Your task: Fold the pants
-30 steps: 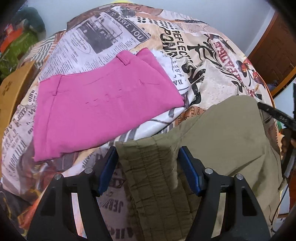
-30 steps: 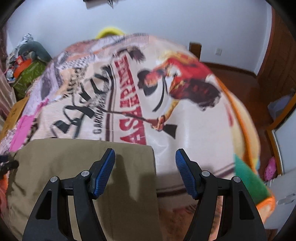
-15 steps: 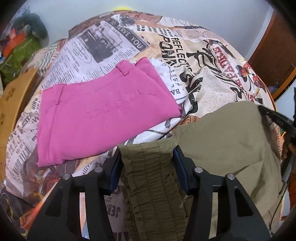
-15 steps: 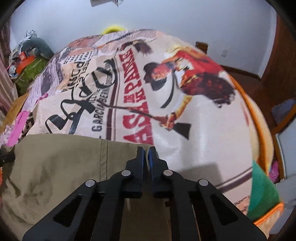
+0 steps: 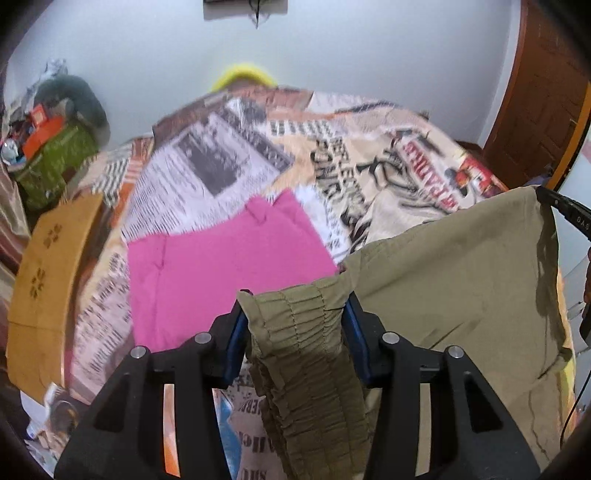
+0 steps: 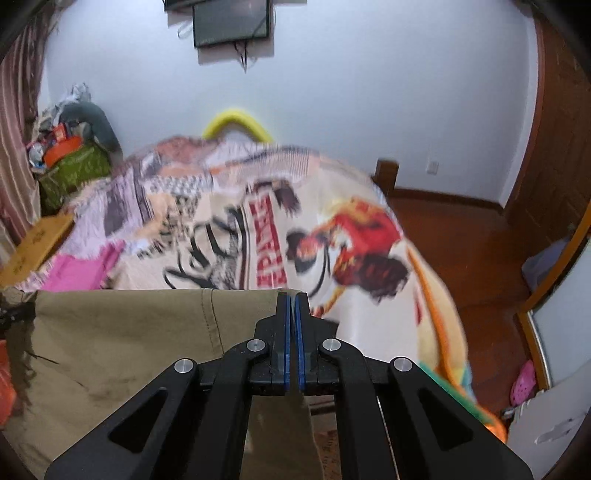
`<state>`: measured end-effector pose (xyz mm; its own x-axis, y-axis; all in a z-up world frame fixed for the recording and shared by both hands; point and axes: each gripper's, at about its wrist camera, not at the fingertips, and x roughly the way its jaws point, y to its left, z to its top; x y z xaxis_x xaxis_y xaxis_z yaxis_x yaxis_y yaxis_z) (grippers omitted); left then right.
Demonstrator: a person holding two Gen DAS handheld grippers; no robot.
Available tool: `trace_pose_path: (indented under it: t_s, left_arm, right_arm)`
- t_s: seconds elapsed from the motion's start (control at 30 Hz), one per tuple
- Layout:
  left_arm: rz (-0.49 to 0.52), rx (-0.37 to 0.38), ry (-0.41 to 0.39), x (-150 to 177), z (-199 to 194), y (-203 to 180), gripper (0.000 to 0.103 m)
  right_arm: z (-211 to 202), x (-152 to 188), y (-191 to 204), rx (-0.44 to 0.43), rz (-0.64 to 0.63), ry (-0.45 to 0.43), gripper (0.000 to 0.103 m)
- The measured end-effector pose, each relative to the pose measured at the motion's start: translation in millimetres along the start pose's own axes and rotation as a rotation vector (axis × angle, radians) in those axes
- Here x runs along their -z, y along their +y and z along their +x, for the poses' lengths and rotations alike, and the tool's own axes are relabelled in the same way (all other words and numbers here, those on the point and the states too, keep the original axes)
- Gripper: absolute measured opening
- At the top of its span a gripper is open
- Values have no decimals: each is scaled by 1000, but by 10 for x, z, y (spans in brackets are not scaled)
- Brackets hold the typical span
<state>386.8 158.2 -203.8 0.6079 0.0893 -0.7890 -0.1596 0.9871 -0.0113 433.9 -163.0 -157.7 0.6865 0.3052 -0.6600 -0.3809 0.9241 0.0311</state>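
Olive pants (image 5: 454, 280): matte woven cloth, hanging as a loose sheet across the lower right of the left wrist view and the lower left of the right wrist view (image 6: 122, 343). The waistband (image 5: 306, 354) is gathered elastic, ribbed with close rows of stitching, and drapes in a thick fold down the lower centre. A straight seam runs down the cloth in the right wrist view.

Your left gripper (image 5: 295, 332) has its blue-padded fingers (image 5: 233, 343) set part way apart, one on each side of the waistband, pinching it. Your right gripper (image 6: 290, 325) has its blue pads pressed together on the top edge of the olive cloth, near its right corner; that edge is pulled into a nearly level line.

Behind, at centre left of the left wrist view, the pink pants (image 5: 221, 266) lie folded flat in a rough rectangle, smooth, belt loop visible. They rest on the bedspread (image 5: 229, 162), printed with newsprint and poster graphics, blurred here. A yellow curved object (image 6: 236, 122) shows at the far edge of the bed. A tan wooden board (image 5: 44, 280) sits at left. A dark screen (image 6: 232, 20) is mounted on the white wall, top centre.
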Motion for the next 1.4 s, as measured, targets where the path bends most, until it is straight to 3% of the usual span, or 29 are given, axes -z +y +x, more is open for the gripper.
trace_pose_path:
  t_s: [0.33,0.87,1.1,1.4]
  left_arm:
    - [39,19,-106,-48,-794,-130,47]
    - [100,69,-96,750,-1519,-241,46]
    - [105,111,-57,1295,-1674,-217,46]
    - [124,101,39,2025,-1688,-131,49]
  right_arm:
    - [-940,-123,24,-22,24,-124,2]
    - [-2123,723,288,-78,31,-159,2]
    - [-2307,1207,322,-95,69,-107,2]
    - [-2398,1996,340,-119,129,65,2]
